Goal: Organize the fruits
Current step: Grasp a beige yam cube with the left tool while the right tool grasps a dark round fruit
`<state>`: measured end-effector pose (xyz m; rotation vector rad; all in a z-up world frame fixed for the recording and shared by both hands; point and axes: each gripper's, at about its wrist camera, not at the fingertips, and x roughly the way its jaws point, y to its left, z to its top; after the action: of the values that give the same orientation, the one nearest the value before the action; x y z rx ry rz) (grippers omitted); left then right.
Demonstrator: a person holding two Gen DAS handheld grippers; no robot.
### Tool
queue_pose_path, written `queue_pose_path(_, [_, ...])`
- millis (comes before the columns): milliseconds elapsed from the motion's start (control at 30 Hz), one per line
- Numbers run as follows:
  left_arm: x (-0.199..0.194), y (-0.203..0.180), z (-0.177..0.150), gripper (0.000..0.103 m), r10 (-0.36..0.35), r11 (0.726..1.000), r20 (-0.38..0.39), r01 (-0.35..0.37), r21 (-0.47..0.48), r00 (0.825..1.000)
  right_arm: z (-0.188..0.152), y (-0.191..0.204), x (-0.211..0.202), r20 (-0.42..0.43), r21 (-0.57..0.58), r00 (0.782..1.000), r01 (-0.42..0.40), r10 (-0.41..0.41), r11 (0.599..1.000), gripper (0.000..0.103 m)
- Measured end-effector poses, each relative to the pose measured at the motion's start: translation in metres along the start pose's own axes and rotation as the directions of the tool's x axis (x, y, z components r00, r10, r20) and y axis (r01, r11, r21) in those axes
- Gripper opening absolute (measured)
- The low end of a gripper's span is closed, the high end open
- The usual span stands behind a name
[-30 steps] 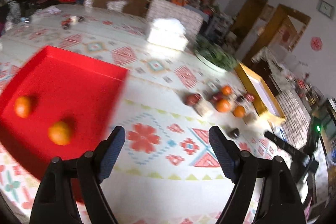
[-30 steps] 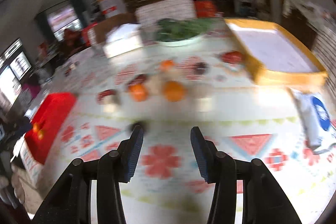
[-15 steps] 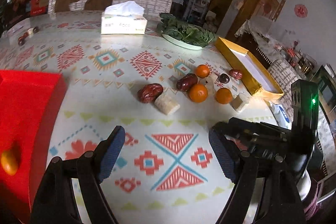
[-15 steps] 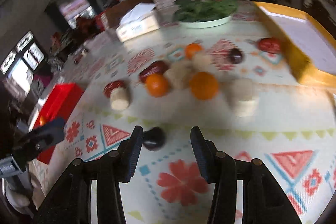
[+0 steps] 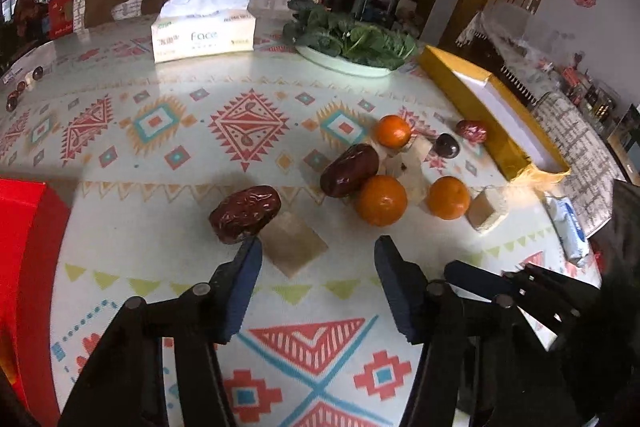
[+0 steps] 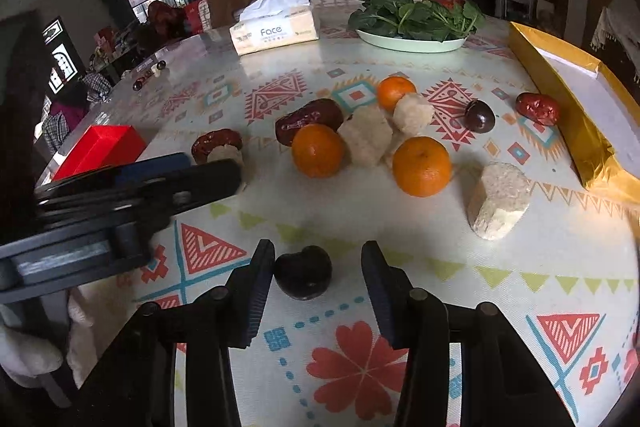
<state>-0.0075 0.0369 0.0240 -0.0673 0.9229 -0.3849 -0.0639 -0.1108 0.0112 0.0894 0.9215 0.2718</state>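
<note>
Fruits lie loose on the patterned tablecloth: three oranges (image 5: 380,200) (image 6: 421,166), red dates (image 5: 245,213) (image 6: 309,120), dark plums and pale cake blocks (image 5: 294,243). My left gripper (image 5: 318,267) is open, just short of a date and a cake block. My right gripper (image 6: 318,273) is open, its fingers on either side of a dark plum (image 6: 303,277) on the table, not closed on it. The red tray (image 5: 24,259) is at the far left. The left gripper also shows in the right wrist view (image 6: 120,195).
A yellow box (image 5: 496,123) lies at the right, a plate of greens (image 5: 352,45) and a tissue box (image 5: 204,31) at the back. A blue-white packet (image 5: 568,227) lies near the right edge. Chairs stand behind the table.
My left gripper swung right from the red tray toward the fruit cluster and came closer. My right gripper moved forward and down until the dark plum sits between its fingers.
</note>
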Motion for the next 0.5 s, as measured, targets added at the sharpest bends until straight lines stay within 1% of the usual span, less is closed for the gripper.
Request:
queue_pose_path(67, [0.006,0.001,0.000,0.058,0.014,1.000,-0.005,-0.014,-0.007,1.000,0.000,0.001,0.000,-0.002,-0.005,1.000,-0.006,0.006,1.000,0.049])
queue_pose_path(100, [0.007,0.002,0.000,0.055,0.015,1.000,-0.006,-0.015,-0.008,1.000,0.000,0.001,0.000,-0.003,-0.008,1.000,-0.007,0.007,1.000,0.049])
queue_pose_path(133, [0.009,0.003,0.000,0.042,0.023,1.000,-0.008,-0.023,-0.008,1.000,0.000,0.002,0.000,-0.004,-0.011,1.000,-0.009,0.009,1.000,0.049])
queue_pose_path(167, [0.011,0.004,-0.001,0.032,0.031,0.999,-0.015,-0.031,-0.006,0.999,-0.001,0.002,0.000,-0.005,-0.017,1.000,-0.011,0.011,1.000,0.049])
queue_pose_path(200, [0.011,0.005,-0.001,0.030,0.021,1.000,-0.018,-0.022,-0.010,1.000,-0.001,0.003,0.000,-0.006,-0.020,1.000,-0.011,0.011,1.000,0.049])
queue_pose_path(300, [0.010,0.005,-0.003,0.030,0.027,1.000,-0.011,-0.027,-0.005,1.000,-0.002,0.004,-0.001,-0.009,-0.030,1.000,-0.007,0.007,1.000,0.049])
queue_pose_path(400, [0.005,0.008,-0.007,0.030,0.015,1.000,-0.008,-0.015,-0.018,1.000,-0.003,0.006,-0.002,-0.011,-0.034,1.000,0.001,-0.001,0.999,0.049])
queue_pose_path(433, [0.001,0.009,-0.008,0.030,0.011,1.000,-0.002,-0.011,-0.023,1.000,-0.004,0.006,-0.002,-0.010,-0.032,1.000,0.004,-0.004,0.999,0.045])
queue_pose_path(467, [-0.003,0.011,-0.009,0.030,0.008,1.000,0.006,-0.008,-0.027,1.000,-0.004,0.006,-0.003,-0.013,-0.030,1.000,-0.001,0.001,1.000,0.032])
queue_pose_path(500, [-0.009,0.013,-0.010,0.029,0.003,0.999,0.015,-0.002,-0.035,1.000,-0.006,0.005,-0.004,-0.013,-0.019,1.000,-0.017,0.017,1.000,0.030])
